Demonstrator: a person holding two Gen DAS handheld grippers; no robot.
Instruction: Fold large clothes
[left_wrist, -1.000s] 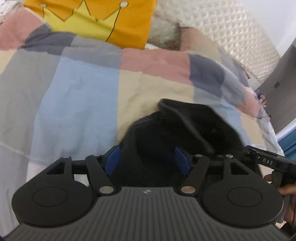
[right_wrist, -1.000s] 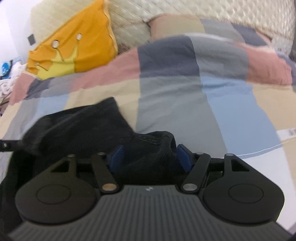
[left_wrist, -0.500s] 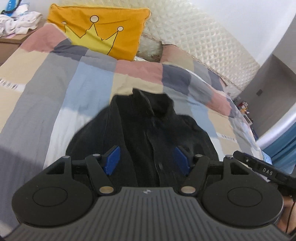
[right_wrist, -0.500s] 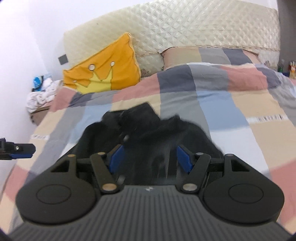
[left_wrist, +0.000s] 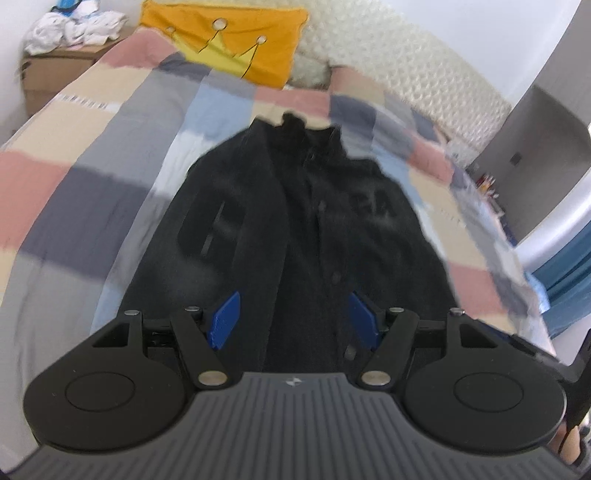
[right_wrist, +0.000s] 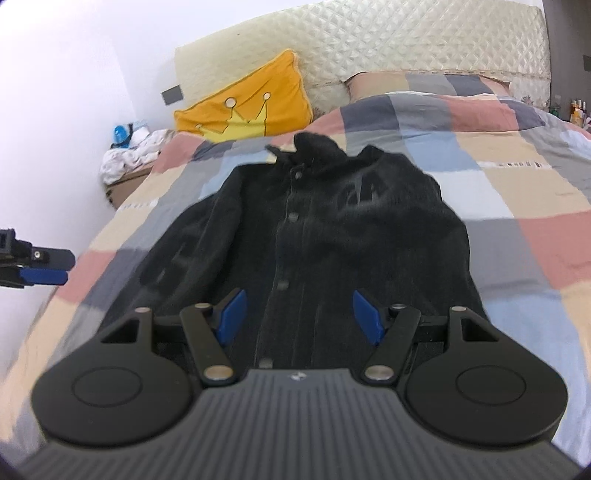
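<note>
On the checked bedcover (right_wrist: 517, 206), in the middle: a black jacket (right_wrist: 332, 229). Lies spread flat and front up, collar toward the headboard (right_wrist: 406, 44), buttons closed down the front. Near its lower hem, the right gripper (right_wrist: 299, 310): blue pads well apart, nothing clamped between them, only the jacket seen beyond the gap. Same for the left gripper (left_wrist: 295, 314): jaws released and empty, pointing over the lower part of the jacket. Behind the collar, leaning on the headboard, a yellow cushion (right_wrist: 251, 107) with a crown drawing. Beside the bed, at that end, a heap of white cloth (right_wrist: 129, 155). Left view much blurred.
</note>
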